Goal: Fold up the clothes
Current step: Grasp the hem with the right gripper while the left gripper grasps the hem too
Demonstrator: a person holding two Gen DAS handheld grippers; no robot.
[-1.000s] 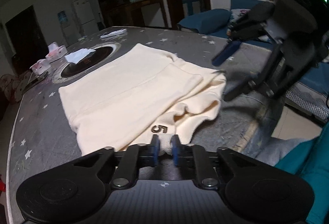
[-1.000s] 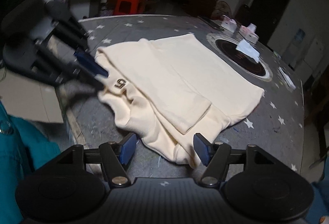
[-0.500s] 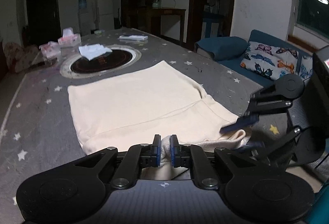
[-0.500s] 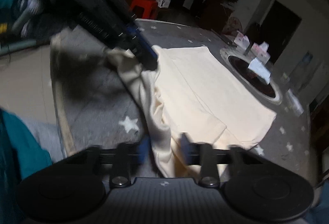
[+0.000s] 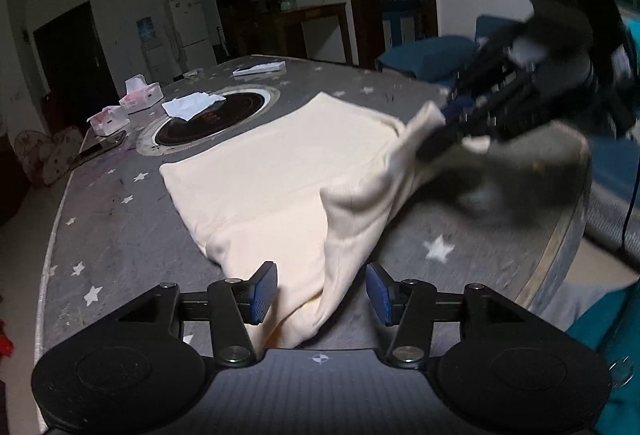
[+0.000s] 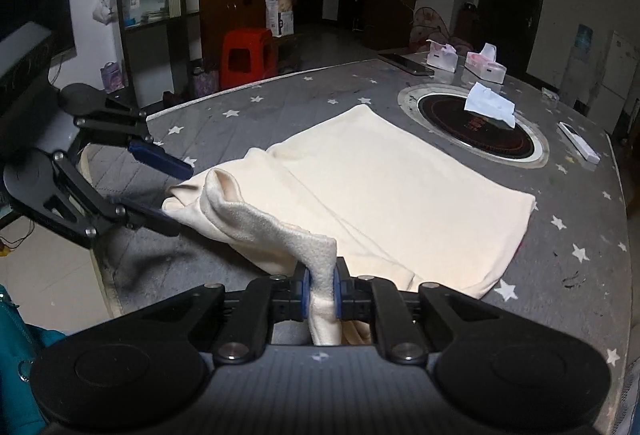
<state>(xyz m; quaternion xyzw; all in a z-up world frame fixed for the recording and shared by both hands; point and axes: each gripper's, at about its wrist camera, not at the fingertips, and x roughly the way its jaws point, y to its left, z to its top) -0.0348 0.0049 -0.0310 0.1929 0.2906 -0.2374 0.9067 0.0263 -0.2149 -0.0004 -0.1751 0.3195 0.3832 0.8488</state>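
A cream garment [image 5: 288, 171] lies partly folded on the grey star-print table [image 5: 120, 235]; it also shows in the right wrist view [image 6: 392, 187]. My left gripper [image 5: 322, 293] is open, its blue pads on either side of the near cloth edge without pinching it. It also shows in the right wrist view [image 6: 160, 191] at the left, open beside the cloth's corner. My right gripper [image 6: 320, 287] is shut on a raised cream fold. In the left wrist view it [image 5: 444, 127] holds the lifted corner at the right.
A round black hob [image 6: 476, 131] with a white cloth on it [image 6: 490, 107] is set in the table beyond the garment. Tissue boxes [image 6: 464, 59], a phone [image 6: 404, 63] and a white remote [image 6: 580, 141] lie farther back. The table's edge [image 5: 560, 235] is close at the right.
My left gripper has opened and let go of the cloth edge. My right gripper has closed on a fold and lifted it. The "5" label is no longer in sight.
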